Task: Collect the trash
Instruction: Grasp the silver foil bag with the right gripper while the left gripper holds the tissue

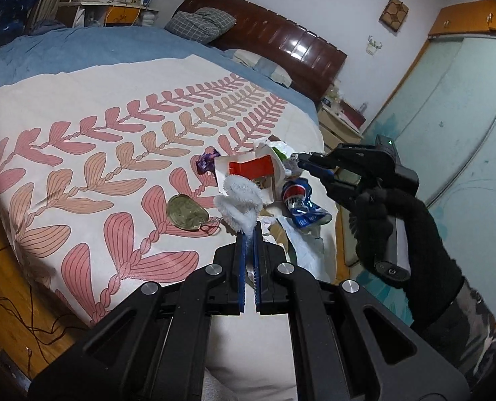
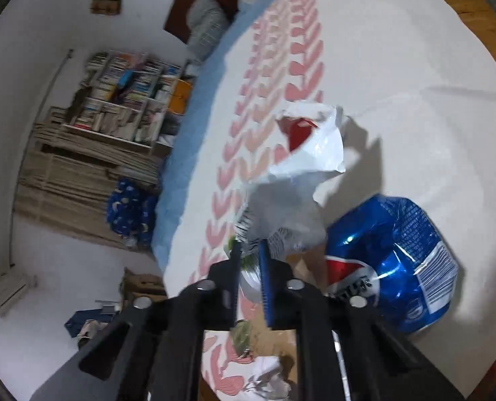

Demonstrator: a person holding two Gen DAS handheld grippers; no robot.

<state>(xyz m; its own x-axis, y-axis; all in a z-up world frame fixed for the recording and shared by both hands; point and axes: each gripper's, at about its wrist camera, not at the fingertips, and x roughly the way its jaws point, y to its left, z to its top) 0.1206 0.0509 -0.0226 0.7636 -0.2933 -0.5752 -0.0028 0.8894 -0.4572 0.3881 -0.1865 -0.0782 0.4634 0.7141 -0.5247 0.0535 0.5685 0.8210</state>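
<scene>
1. Left gripper (image 1: 250,225), bottom centre of the left wrist view: its blue-padded fingers are clenched on a white fluffy thing (image 1: 239,198) that curls up above the fingertips. What that thing is I cannot make out.
2. Just past it, at mid-frame, the trash pile (image 1: 274,180) lies on the leaf-patterned bedspread (image 1: 91,127): a white wrapper with a red panel (image 1: 251,167), a crushed blue can (image 1: 301,202), a purple foil scrap (image 1: 208,162) and a round gold lid (image 1: 186,214) to the left. The lower part of the pile is hidden behind the left gripper's fingers.
3. Right gripper (image 1: 303,162), right of centre in the same view, is held by a black-gloved hand (image 1: 381,220); its tips reach into the pile's right edge, where they are too small and crowded to read.
4. In the right wrist view, which is blurred, the right gripper (image 2: 251,250) stands at lower centre with its fingers pinched on the bottom of a crumpled white plastic wrapper (image 2: 301,173). The wrapper rises to mid-frame with a red patch near its top.
5. The crushed blue can (image 2: 395,260) lies just right of those fingers, partly cut by the gripper's frame.
6. Scraps at the bottom edge under the gripper are hard to identify.
</scene>
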